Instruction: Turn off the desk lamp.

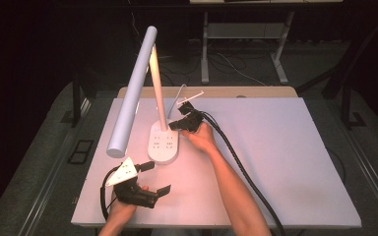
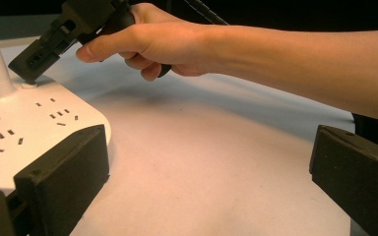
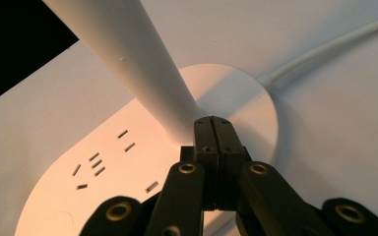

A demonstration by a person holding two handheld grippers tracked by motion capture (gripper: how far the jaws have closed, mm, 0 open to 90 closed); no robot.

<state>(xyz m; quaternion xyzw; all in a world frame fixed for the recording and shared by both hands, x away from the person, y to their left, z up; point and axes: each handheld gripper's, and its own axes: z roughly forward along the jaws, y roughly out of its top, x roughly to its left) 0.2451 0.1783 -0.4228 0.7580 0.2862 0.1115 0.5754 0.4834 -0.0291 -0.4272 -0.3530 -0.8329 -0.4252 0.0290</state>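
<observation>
Right tool (image 3: pixel 211 129) clenched empty, tips pressing the lamp (image 1: pixel 163 143) base beside its post, left tool (image 1: pixel 150 178) released just short of it: likely top-heavy, slick plastic, so steady the base rim.

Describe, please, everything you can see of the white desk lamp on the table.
The desk lamp looks like smooth white plastic: a rounded oblong base with socket slots on top, a slim tilted stem, and a long tubular head reaching toward the camera. Warm light falls on the base. A white cord leaves its rear. The shut right tool touches the base beside the stem.
</observation>
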